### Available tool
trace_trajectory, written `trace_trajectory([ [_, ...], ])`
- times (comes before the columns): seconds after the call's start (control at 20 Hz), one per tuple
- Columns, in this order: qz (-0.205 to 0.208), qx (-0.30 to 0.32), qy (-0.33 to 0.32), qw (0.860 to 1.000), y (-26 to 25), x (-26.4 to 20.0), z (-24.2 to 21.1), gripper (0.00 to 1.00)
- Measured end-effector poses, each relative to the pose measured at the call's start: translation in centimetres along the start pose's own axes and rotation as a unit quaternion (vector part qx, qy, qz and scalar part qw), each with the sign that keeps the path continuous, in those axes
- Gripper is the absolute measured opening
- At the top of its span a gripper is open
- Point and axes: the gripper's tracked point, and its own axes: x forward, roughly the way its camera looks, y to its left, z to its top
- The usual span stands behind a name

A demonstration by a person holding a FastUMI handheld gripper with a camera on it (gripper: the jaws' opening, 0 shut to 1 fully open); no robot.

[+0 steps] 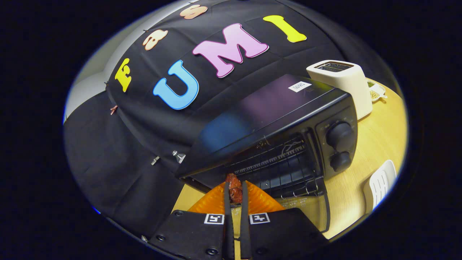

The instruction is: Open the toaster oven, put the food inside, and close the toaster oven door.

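The black toaster oven (288, 119) stands on the wooden table with its glass door (317, 209) folded down and open, and the wire rack (278, 169) shows inside. My gripper (235, 189) is shut on a reddish-brown piece of food (234, 187), held between the two thin fingertips. The food hangs just in front of the oven's opening, near its left side, above an orange ridged plate (263, 202) that lies beneath the fingers.
A white pop-up toaster (343, 83) stands behind the oven on the right, with a small dish of greenish food (375, 92) beyond it. A white slotted object (380, 184) lies on the table (375, 144) to the oven's right. Two knobs (339, 146) sit on the oven's panel.
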Motion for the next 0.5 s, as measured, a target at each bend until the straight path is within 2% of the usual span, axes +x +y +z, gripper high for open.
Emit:
trace_trajectory([
  [0.25, -0.01, -0.022, 0.008, 1.0, -2.3, 2.8, -0.7, 0.11],
  [0.3, -0.016, -0.031, 0.011, 0.999, -2.8, 3.1, -0.9, 0.13],
  [0.5, -0.102, -0.115, 0.023, 0.988, -6.6, 3.4, -1.2, 0.34],
])
